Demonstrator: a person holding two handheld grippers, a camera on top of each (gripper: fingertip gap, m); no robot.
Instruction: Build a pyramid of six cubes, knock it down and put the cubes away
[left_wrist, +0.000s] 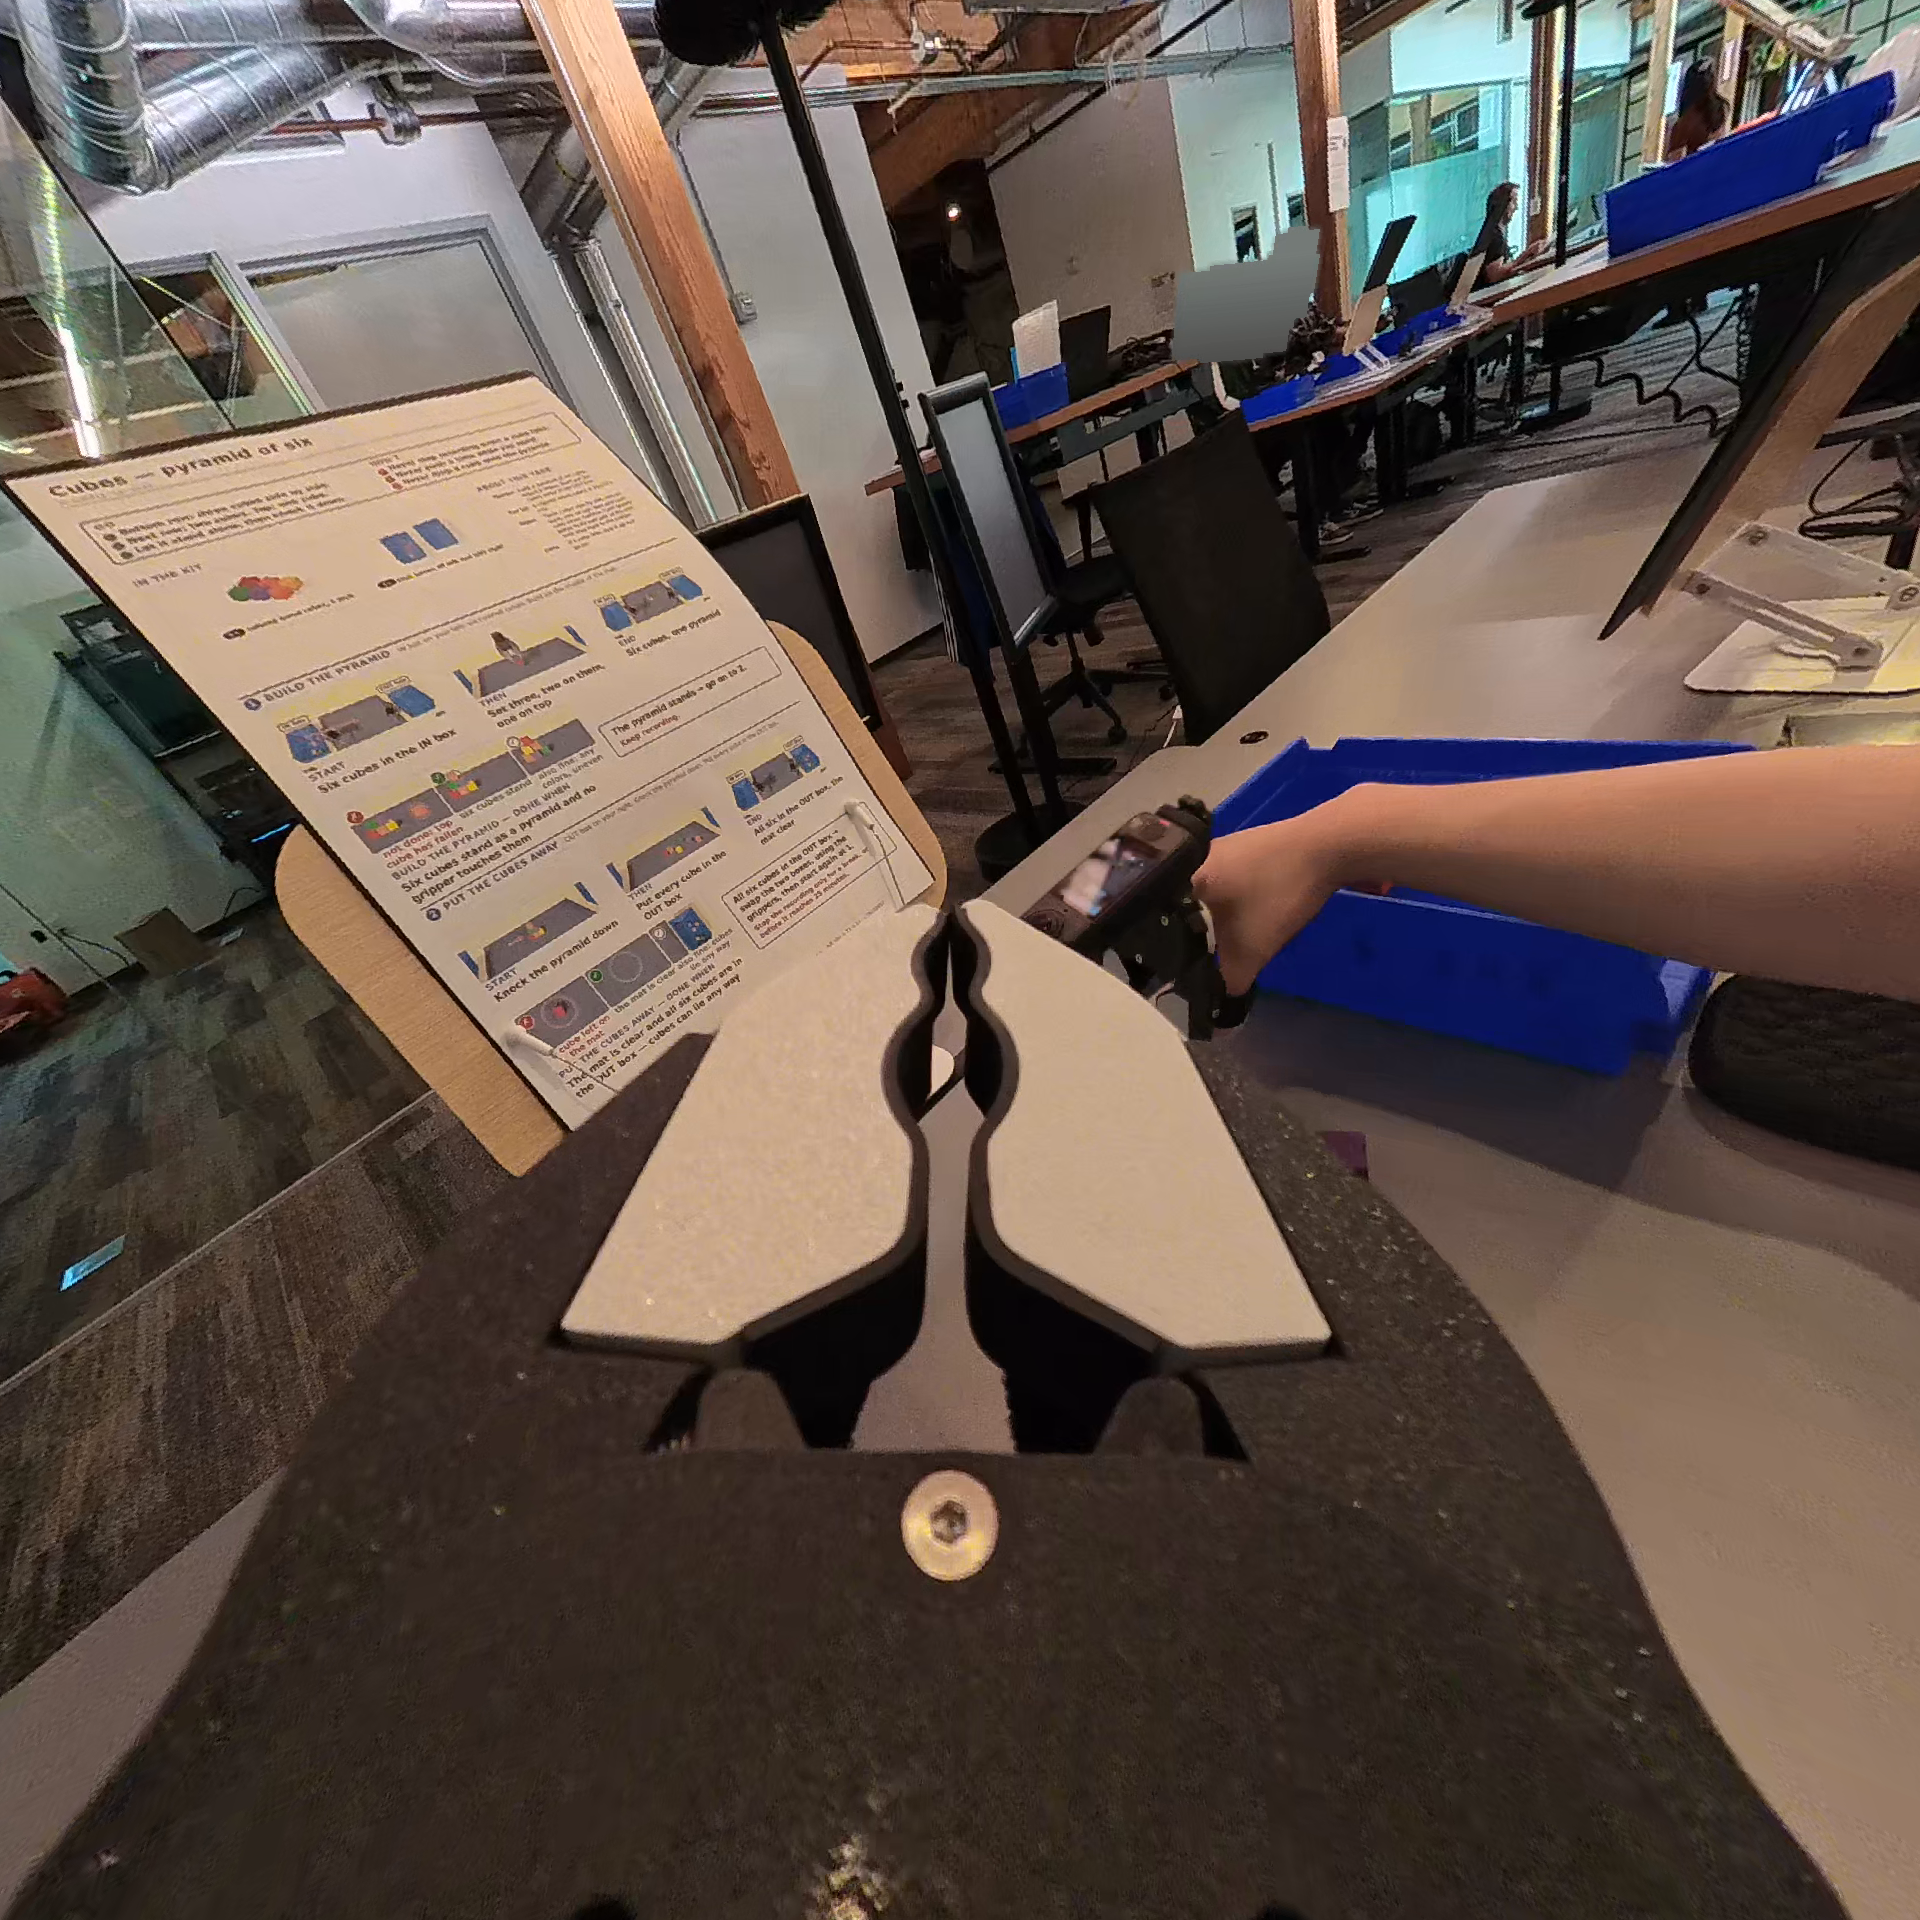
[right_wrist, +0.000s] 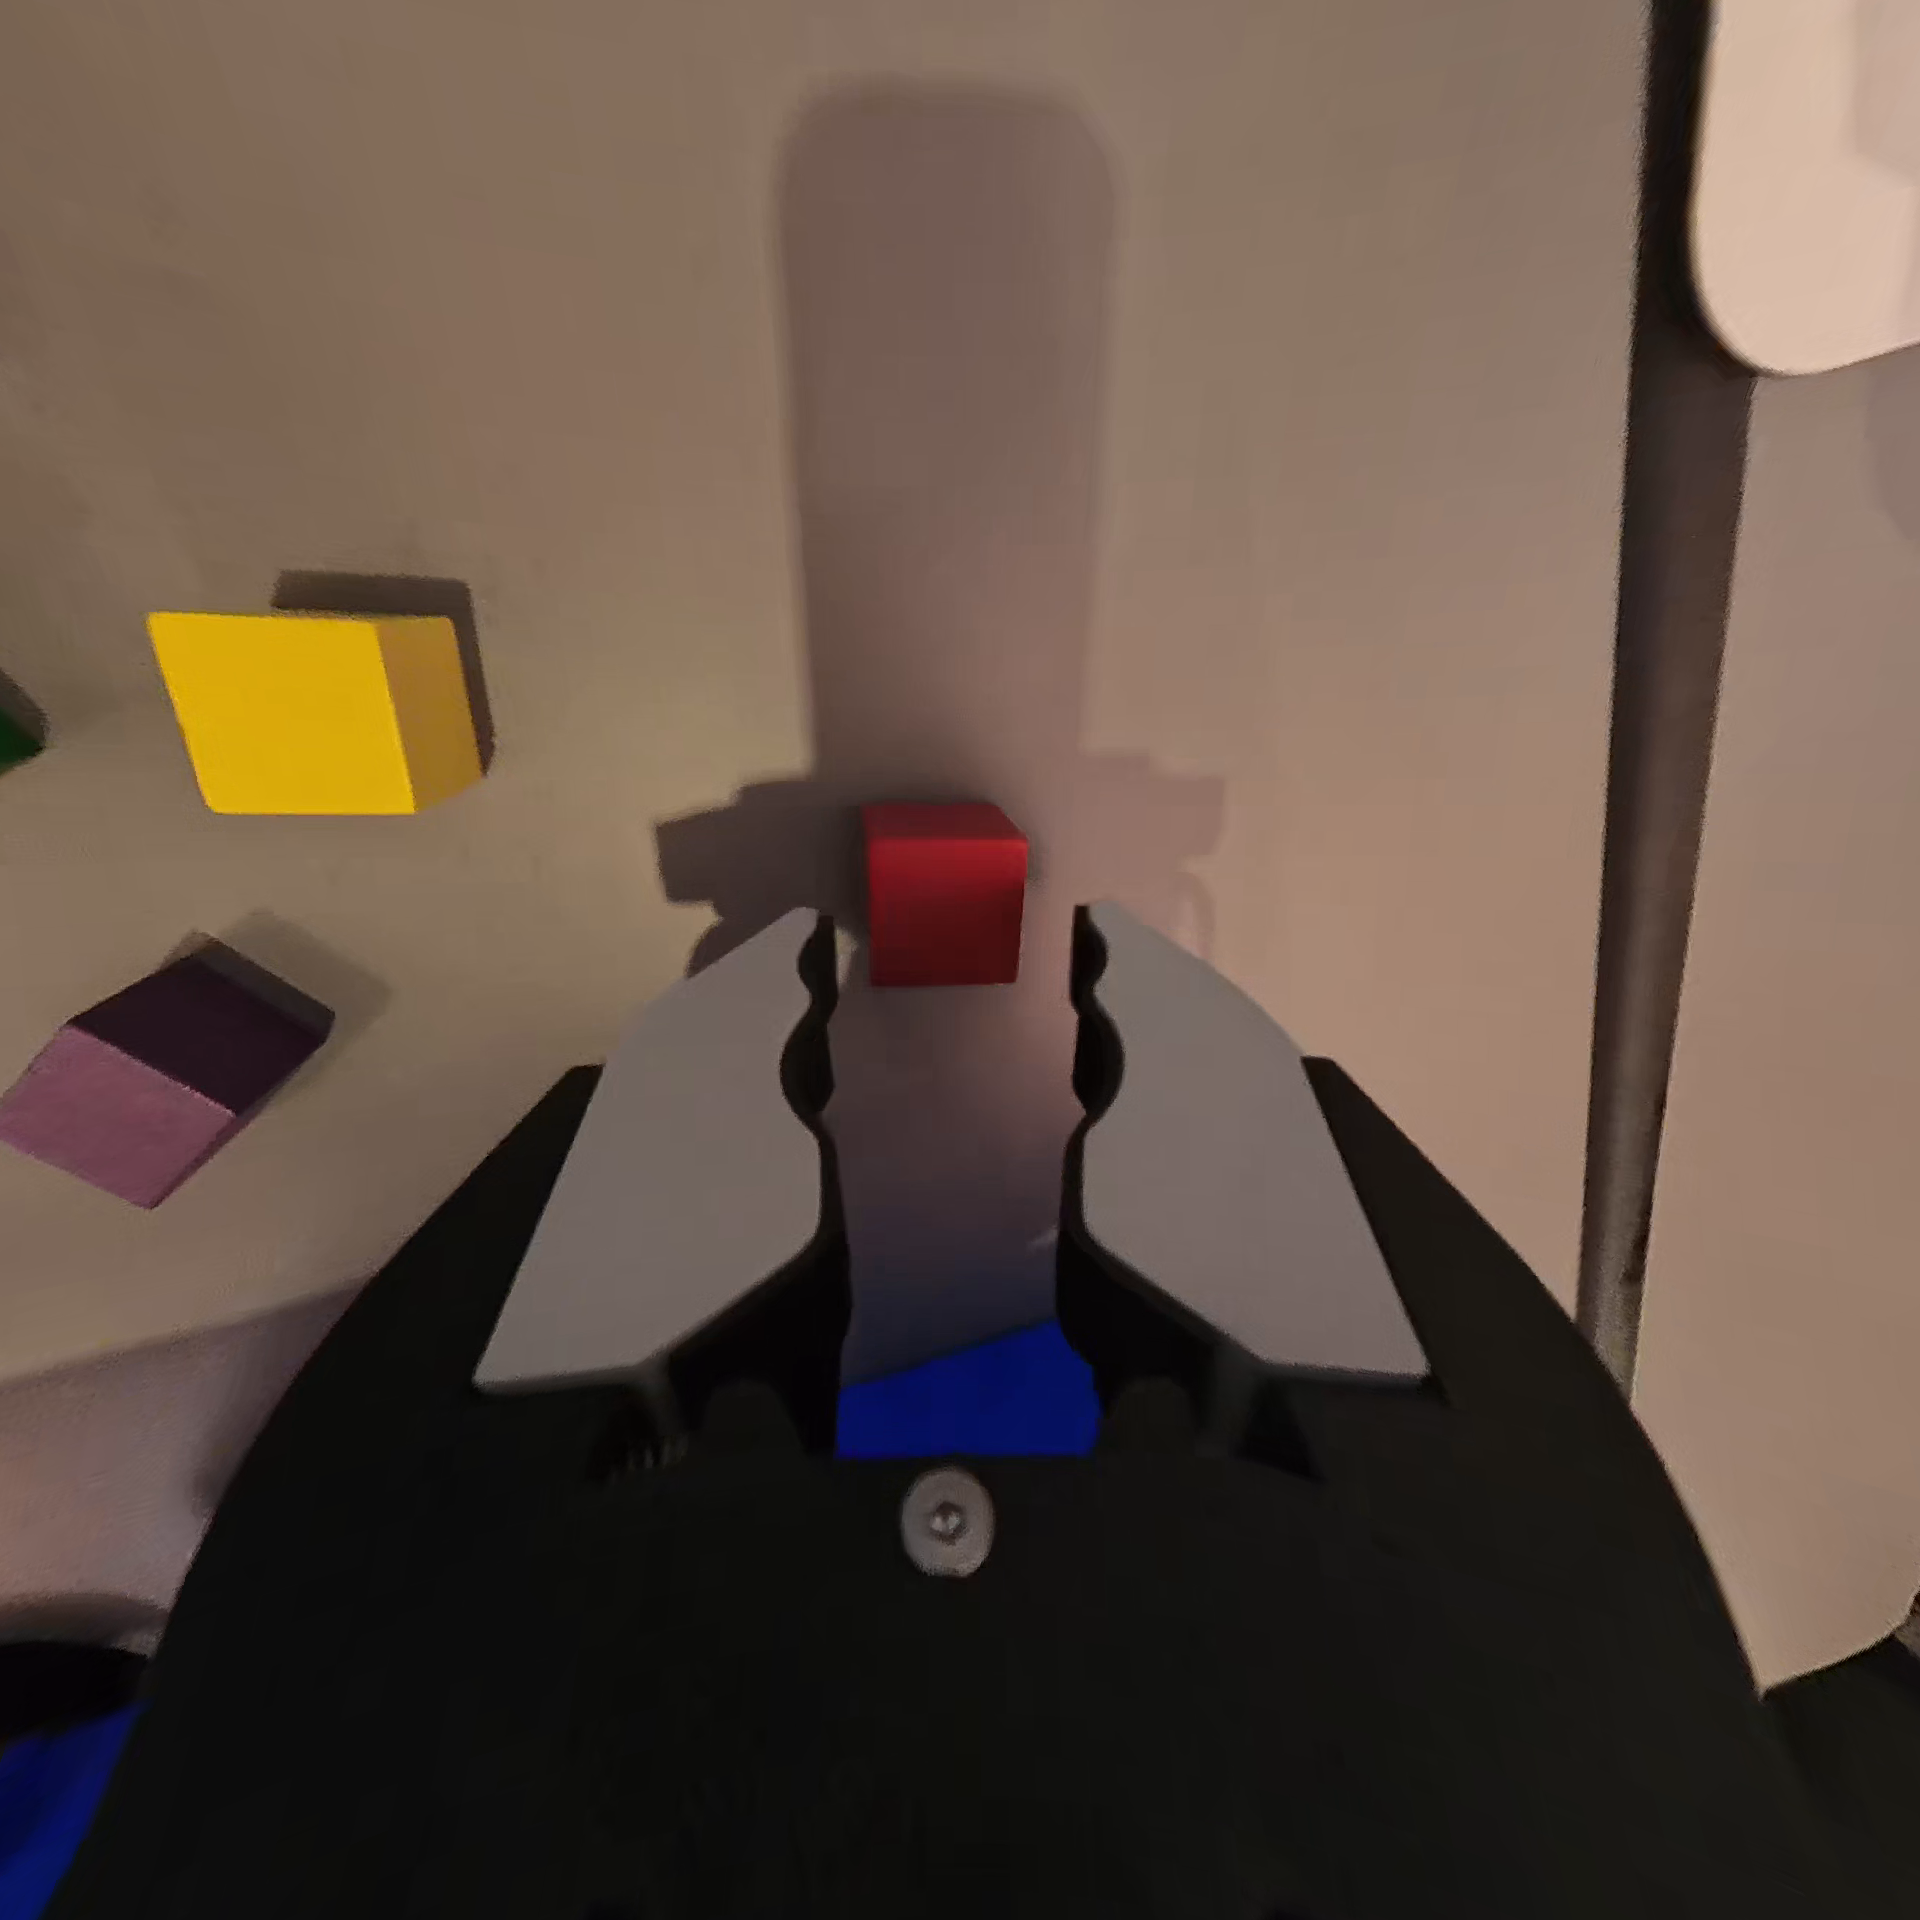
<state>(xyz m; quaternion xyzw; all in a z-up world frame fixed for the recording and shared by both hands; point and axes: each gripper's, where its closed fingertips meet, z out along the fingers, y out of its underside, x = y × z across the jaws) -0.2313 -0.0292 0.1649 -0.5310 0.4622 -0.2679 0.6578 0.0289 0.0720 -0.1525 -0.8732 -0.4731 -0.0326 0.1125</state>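
Red cube (right_wrist: 943, 894) sat just ahead of my right gripper (right_wrist: 951, 920), spread wide to straddle it, while my left gripper (left_wrist: 951, 920) idled clenched above the desk (left_wrist: 1714, 1403).

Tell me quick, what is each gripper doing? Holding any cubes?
Left gripper: jaws shut, holding nothing.
Right gripper: jaws open, empty, with the red cube just ahead of the tips.

Dim, blurred, fisheye-warped; soft shadows.
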